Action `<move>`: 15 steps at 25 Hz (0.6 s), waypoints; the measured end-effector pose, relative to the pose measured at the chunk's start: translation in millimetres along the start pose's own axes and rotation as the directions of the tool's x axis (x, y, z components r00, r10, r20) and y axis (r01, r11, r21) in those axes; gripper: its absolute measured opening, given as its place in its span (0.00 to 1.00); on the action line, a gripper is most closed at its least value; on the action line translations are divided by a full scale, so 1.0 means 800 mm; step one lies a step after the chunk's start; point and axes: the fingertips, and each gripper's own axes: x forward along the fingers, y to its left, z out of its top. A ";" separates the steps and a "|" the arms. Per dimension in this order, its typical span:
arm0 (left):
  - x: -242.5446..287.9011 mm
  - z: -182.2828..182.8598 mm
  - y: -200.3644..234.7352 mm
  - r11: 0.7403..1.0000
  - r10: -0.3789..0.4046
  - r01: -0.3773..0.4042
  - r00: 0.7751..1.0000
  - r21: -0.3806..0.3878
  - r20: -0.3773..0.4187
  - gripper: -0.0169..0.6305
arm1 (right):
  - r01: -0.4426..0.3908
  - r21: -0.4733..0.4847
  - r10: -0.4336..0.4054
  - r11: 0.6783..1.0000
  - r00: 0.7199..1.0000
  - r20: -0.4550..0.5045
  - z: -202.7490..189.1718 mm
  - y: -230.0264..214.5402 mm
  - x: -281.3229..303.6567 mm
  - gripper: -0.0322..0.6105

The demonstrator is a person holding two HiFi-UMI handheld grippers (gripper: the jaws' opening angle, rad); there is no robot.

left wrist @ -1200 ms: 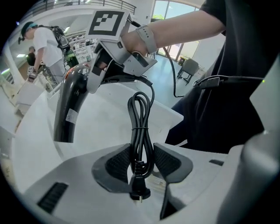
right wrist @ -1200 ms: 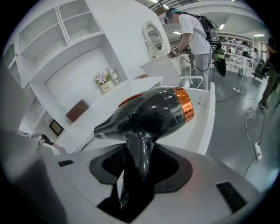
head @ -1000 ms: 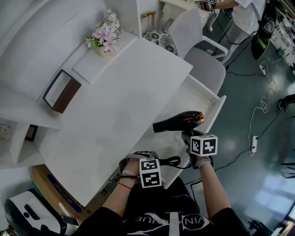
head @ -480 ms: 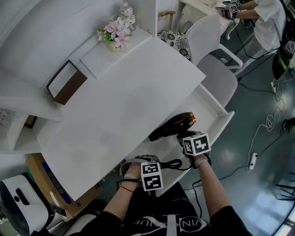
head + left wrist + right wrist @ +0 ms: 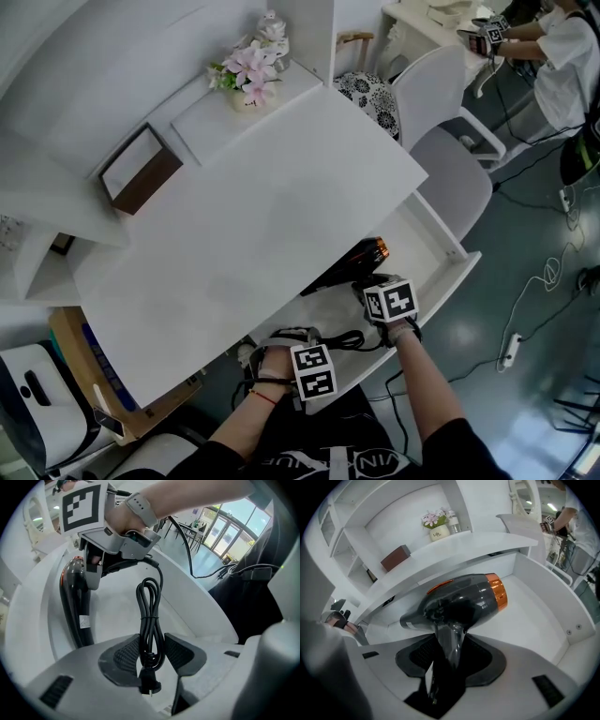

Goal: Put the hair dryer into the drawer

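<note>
**Lowering the dryer and its cord into the open drawer**

The right gripper (image 5: 450, 660) is clamping the hair dryer (image 5: 461, 602) by its handle, with the jaws standing fairly wide and the pads pressing on both sides. The left gripper (image 5: 152, 656) is pinching the bundled cord (image 5: 149, 616), whose plug is hanging just below the pads. The dryer is hanging inside the open drawer (image 5: 448, 246), its orange-ringed end pointing toward two o'clock in the right gripper view. Whether it is touching the drawer floor cannot be told.

To finish well, the person should be bringing both grippers down together and keeping the cord slack. The body should be lying flat and clear of the walls before either grip lets go, with the cord beside it and nothing standing above the rim.

Against a second before, the head view shows both grippers sitting lower. The dryer, then clear of the desk top (image 5: 253, 225) at its four o'clock side, is now partly tucked beneath that edge
</note>
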 end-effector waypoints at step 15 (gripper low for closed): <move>0.020 0.013 0.015 0.997 0.070 -0.071 0.997 -0.035 -0.033 0.29 | -0.062 -0.132 0.065 0.989 0.998 0.020 0.015 -0.010 0.031 0.34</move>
